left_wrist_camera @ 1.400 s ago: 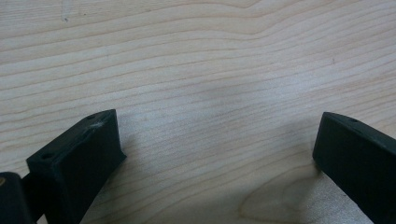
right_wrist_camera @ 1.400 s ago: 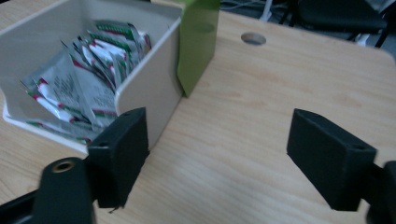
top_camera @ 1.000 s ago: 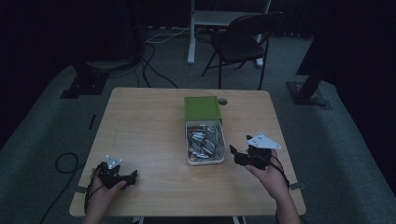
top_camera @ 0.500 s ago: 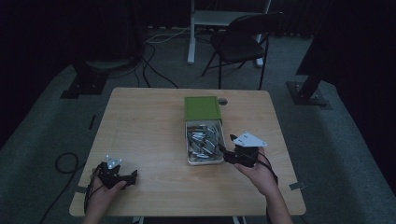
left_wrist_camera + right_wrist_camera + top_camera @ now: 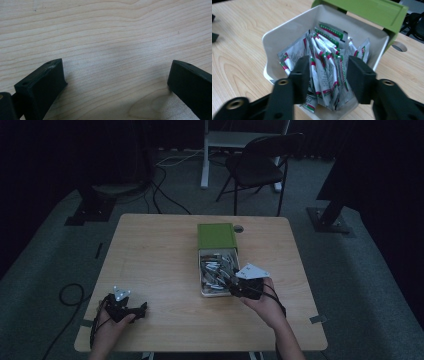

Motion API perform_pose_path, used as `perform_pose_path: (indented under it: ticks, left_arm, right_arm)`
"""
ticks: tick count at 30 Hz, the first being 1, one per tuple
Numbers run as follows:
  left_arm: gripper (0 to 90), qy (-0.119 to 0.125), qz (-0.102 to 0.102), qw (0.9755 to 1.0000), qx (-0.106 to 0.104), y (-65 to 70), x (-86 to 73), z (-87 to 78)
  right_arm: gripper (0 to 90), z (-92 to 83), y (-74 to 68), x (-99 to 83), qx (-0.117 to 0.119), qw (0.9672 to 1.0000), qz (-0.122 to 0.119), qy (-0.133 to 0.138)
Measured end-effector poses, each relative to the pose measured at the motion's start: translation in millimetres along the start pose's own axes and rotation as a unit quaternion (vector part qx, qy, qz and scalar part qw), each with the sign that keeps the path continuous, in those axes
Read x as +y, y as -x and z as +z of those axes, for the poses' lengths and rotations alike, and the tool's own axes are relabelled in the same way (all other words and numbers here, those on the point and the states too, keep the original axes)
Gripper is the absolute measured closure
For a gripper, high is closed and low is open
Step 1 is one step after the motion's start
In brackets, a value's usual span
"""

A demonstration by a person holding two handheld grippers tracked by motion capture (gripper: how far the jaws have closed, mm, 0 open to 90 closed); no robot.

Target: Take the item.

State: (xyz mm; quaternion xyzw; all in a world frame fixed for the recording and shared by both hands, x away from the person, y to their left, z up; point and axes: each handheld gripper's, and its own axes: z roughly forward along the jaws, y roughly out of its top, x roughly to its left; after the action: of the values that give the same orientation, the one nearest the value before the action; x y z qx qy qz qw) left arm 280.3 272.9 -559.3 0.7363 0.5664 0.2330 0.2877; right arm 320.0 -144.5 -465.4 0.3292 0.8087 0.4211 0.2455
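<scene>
Right gripper sits at the near right corner of the white box, its fingers partly apart and just now closing in; several of the upright sachets stand in the gap between them, but the right gripper view does not show whether the pads press on them yet. The sachets are silver foil with red and green bands, packed upright and leaning, filling the box ahead of and between the fingers. A green lid lies at the far end of the box, beyond the fingertips, overlapping that end. In the high view the right gripper is at the box's near right edge, the grey three-cornered plate on top, the right hand behind it on the table. A round hole in the table lies beyond the lid, to the right of the fingers. Left gripper has its fingers wide, with bare wood grain of the table between them and nothing touched. In the high view the left gripper rests near the near left corner of the table, well apart from the box, held by the left hand. A dark chair stands on the floor beyond the table's far edge.
</scene>
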Motion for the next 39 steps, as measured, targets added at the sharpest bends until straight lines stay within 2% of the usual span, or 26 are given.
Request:
perform_pose_path:
  ticks: [4,13,21,25,30,32,39]
  left_arm:
    - [1.7,0.000,0.000,1.0000,0.000,0.0,0.0,0.0]
    - [1.7,0.000,0.000,1.0000,0.000,0.0,0.0,0.0]
    - [1.8,0.000,0.000,1.0000,0.000,0.0,0.0,0.0]
    - [1.7,0.000,0.000,1.0000,0.000,0.0,0.0,0.0]
    - [1.7,0.000,0.000,1.0000,0.000,0.0,0.0,0.0]
    - [1.7,0.000,0.000,1.0000,0.000,0.0,0.0,0.0]
    - [1.7,0.000,0.000,1.0000,0.000,0.0,0.0,0.0]
  right_arm:
    - [64.8,8.5,-1.2,-3.1,0.004,0.9999,-0.004,-0.012]
    - [74.4,24.2,-5.7,-10.2,-0.004,0.9995,-0.010,-0.031]
    - [82.0,33.4,-14.0,-9.6,-0.007,0.9987,-0.030,-0.041]
    - [83.2,38.4,-16.1,-10.0,-0.009,0.9983,-0.034,-0.046]
    - [79.5,43.7,-17.8,-9.1,-0.012,0.9984,-0.028,-0.048]
    - [79.4,46.1,-18.4,-9.4,-0.012,0.9980,-0.036,-0.051]
    - [79.8,50.0,-18.6,-9.0,-0.012,0.9979,-0.027,-0.058]
